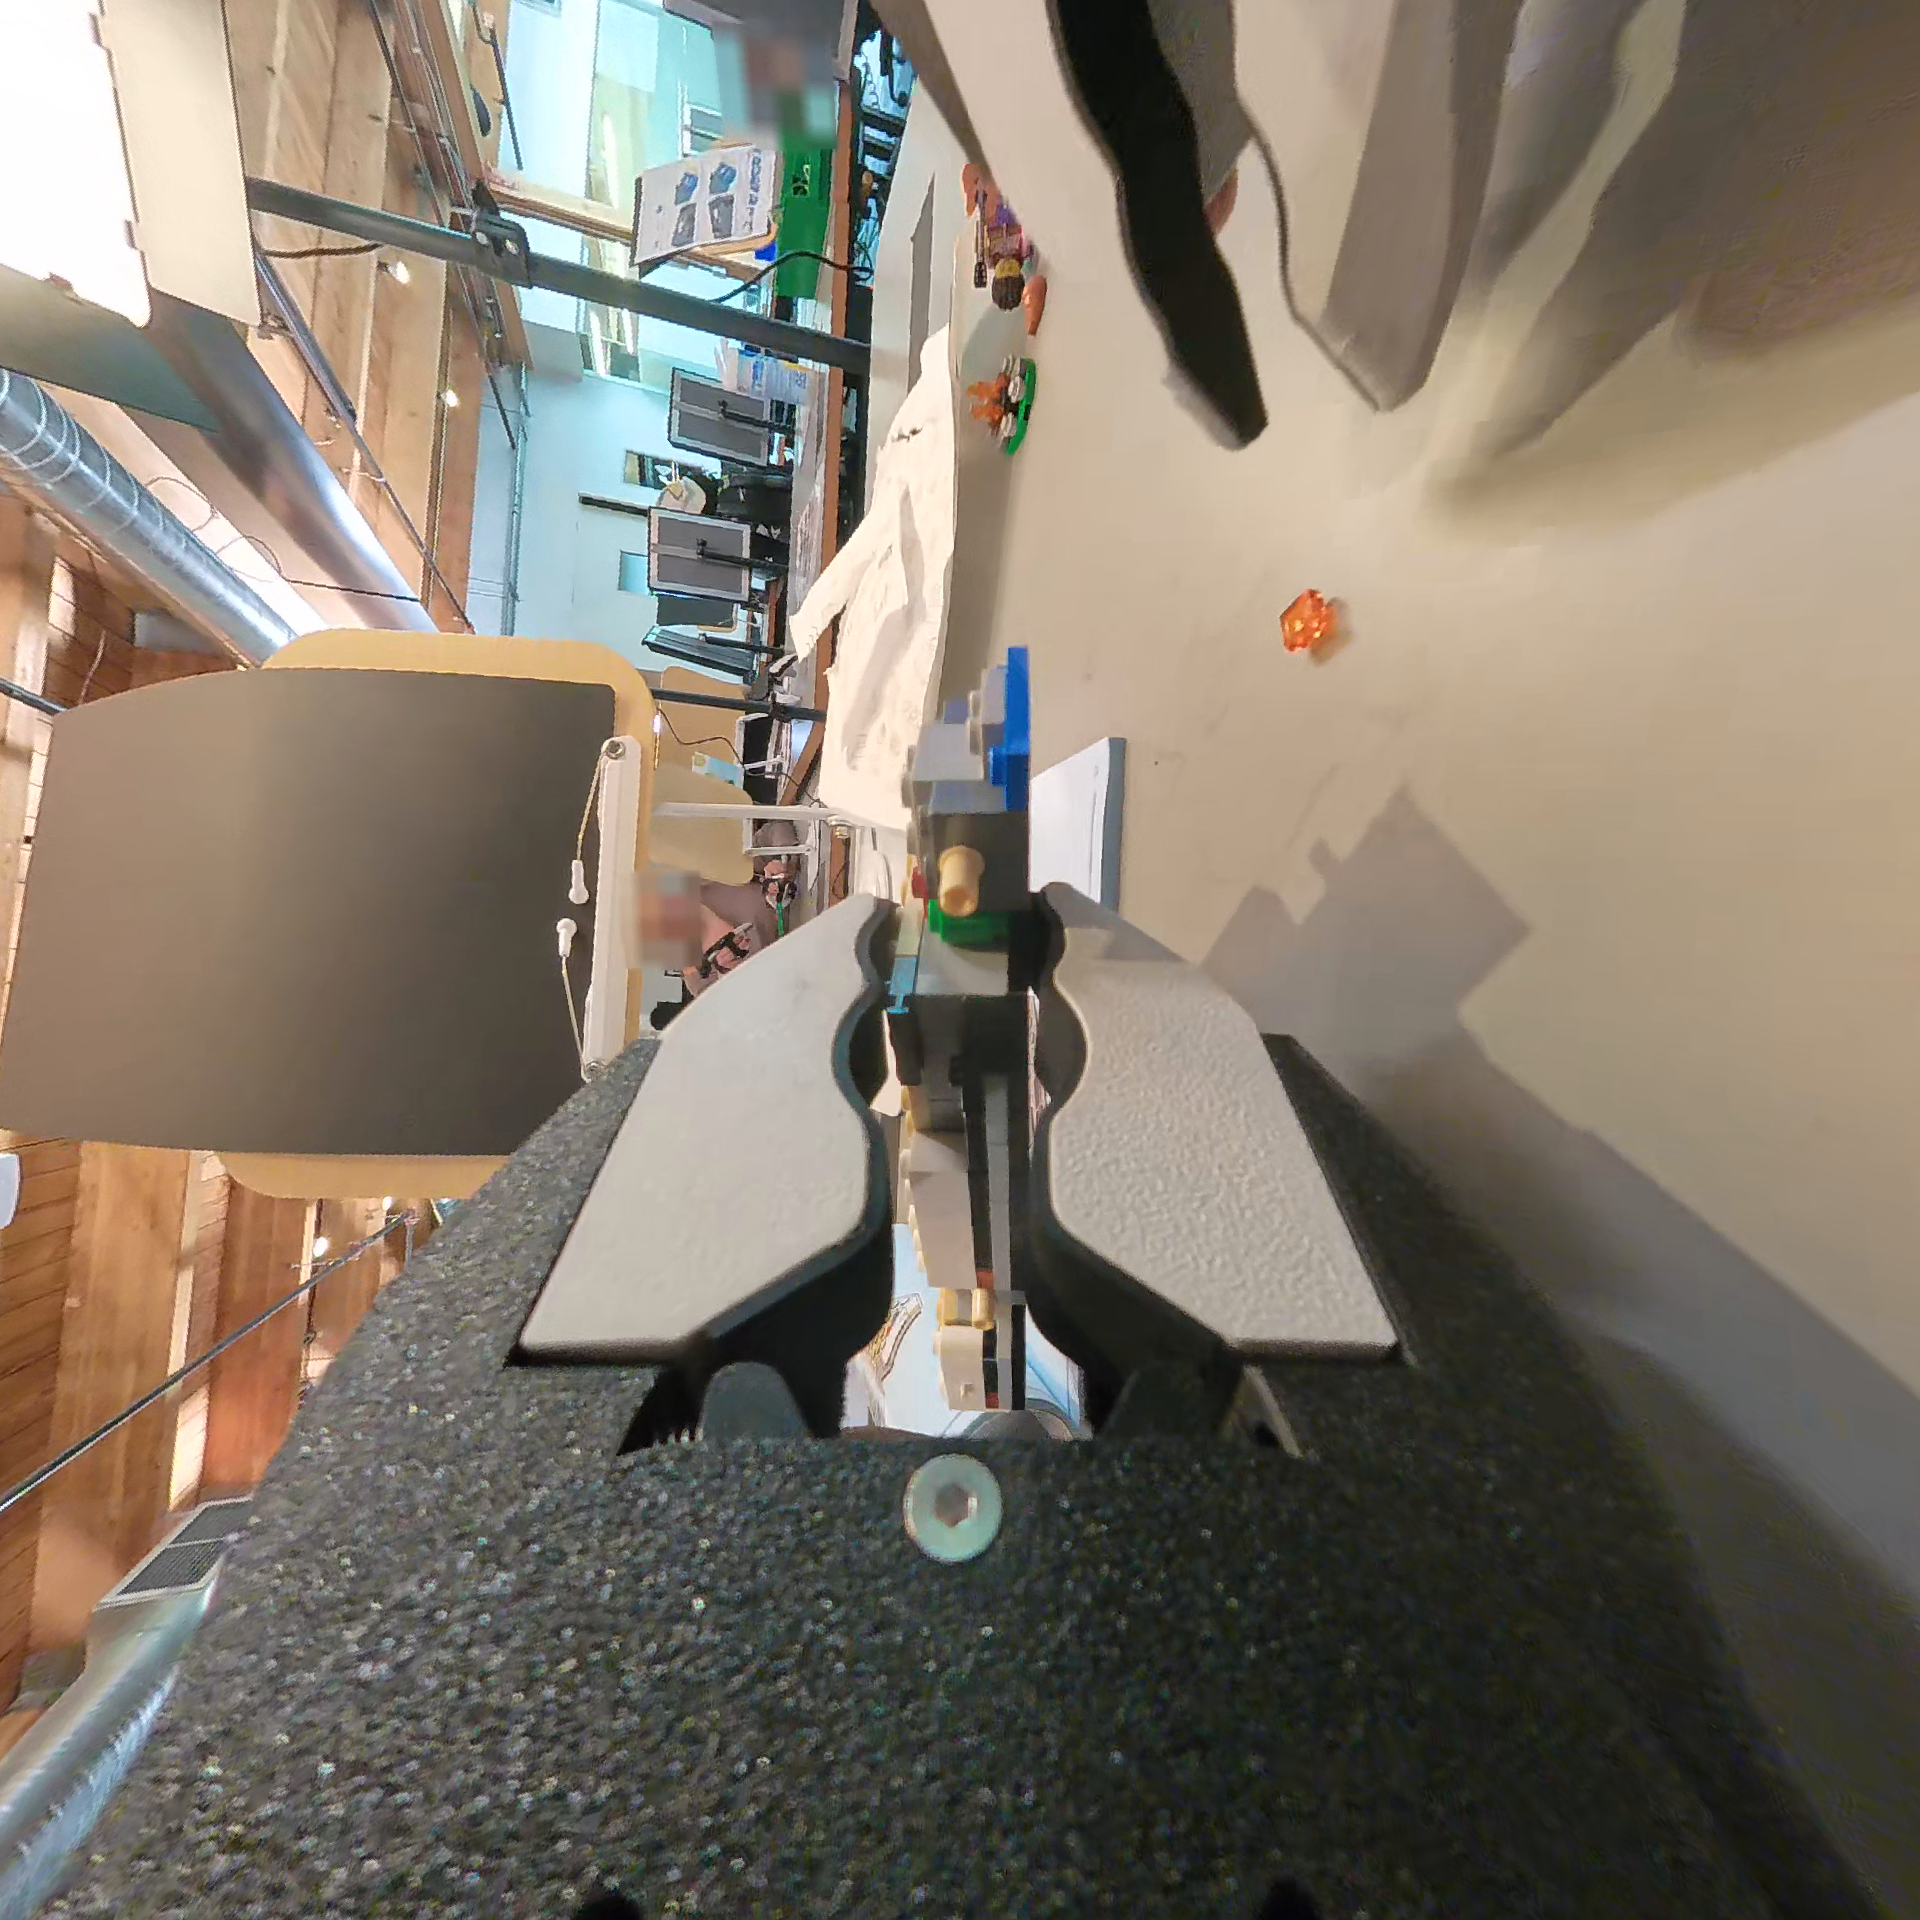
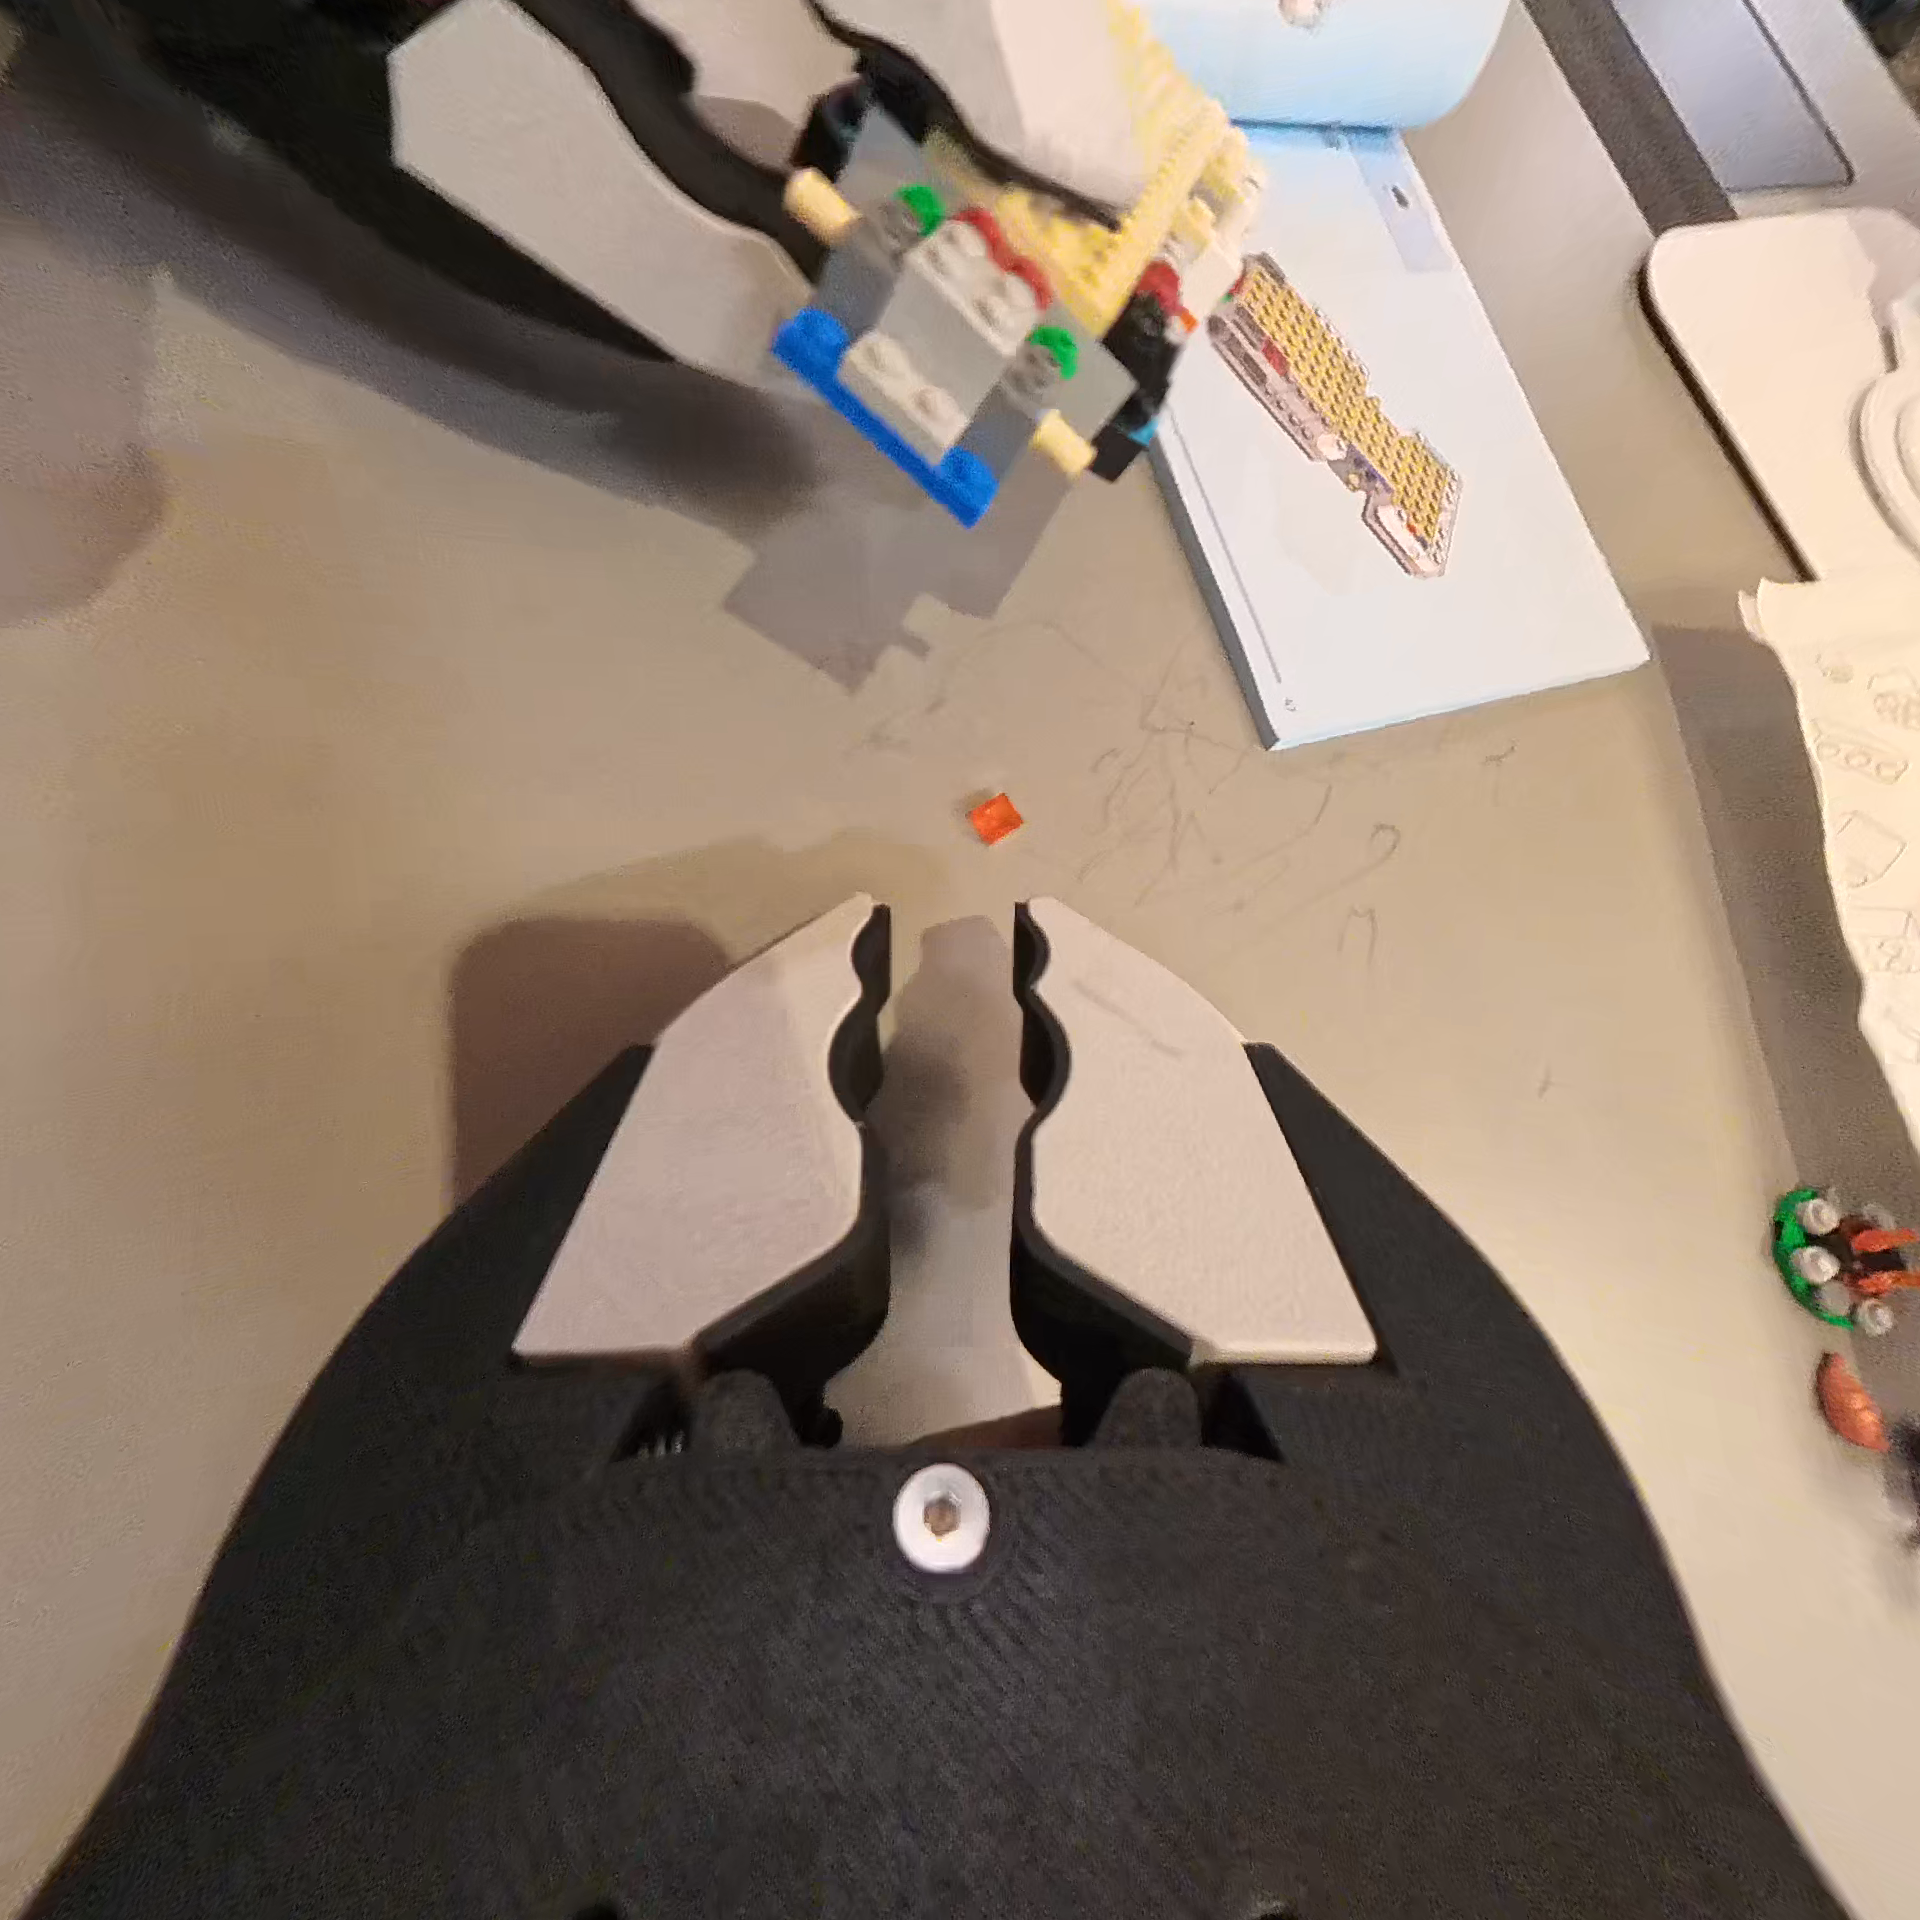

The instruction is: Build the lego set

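Observation:
My left gripper [image 1: 961,925] is shut on a brick model [image 1: 971,831] of grey, black, blue and tan bricks and holds it tilted on its side above the table. The same model [image 2: 966,332] shows in the right wrist view at the upper middle, clamped by the left gripper's fingers [image 2: 582,197]. My right gripper [image 2: 951,920] is open and empty, just above the beige table [image 2: 416,727]. A small orange clear piece [image 2: 995,818] lies on the table just ahead of its fingertips; it also shows in the left wrist view [image 1: 1309,621].
A light blue instruction booklet [image 2: 1455,582] lies at the right of the model. A white tray [image 2: 1787,353] and printed paper sheets [image 2: 1860,748] lie at the far right. A small green and orange brick piece [image 2: 1839,1268] and a brown piece [image 2: 1849,1397] sit at the right edge.

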Available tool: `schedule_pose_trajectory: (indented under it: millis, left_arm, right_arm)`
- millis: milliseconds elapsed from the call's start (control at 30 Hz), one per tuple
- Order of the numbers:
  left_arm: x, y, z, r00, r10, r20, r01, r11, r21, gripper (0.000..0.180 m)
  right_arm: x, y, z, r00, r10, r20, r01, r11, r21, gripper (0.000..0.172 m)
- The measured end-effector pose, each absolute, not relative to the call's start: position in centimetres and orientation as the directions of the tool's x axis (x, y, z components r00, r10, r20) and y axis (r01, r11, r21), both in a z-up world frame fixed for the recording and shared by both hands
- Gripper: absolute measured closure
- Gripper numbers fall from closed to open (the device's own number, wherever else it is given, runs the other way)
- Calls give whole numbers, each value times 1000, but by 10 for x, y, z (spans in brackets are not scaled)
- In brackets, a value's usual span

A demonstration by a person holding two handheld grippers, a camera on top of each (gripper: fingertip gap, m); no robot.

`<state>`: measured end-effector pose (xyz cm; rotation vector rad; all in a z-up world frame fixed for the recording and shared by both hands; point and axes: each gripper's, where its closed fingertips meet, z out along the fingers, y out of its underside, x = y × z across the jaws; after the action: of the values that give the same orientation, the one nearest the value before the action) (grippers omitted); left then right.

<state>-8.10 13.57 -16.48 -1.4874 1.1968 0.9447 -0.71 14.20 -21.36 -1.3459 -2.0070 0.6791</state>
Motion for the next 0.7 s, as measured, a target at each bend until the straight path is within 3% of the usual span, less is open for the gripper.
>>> schedule_pose_trajectory:
  millis: [367,567,700]
  left_arm:
    - [-86,131,-159,250,-229,-941,-968,-47,-246,156]
    - [-83,130,-159,262,-236,-936,-965,-41,-260,156]
    - [-85,132,-162,262,-240,-935,-965,-53,-257,156]
  right_arm:
    - [-34,147,-229,-169,982,90,706,184,-684,147]
    - [-35,145,-230,-173,981,87,699,185,-691,161]
    - [-34,144,-224,-190,971,147,666,237,-707,161]
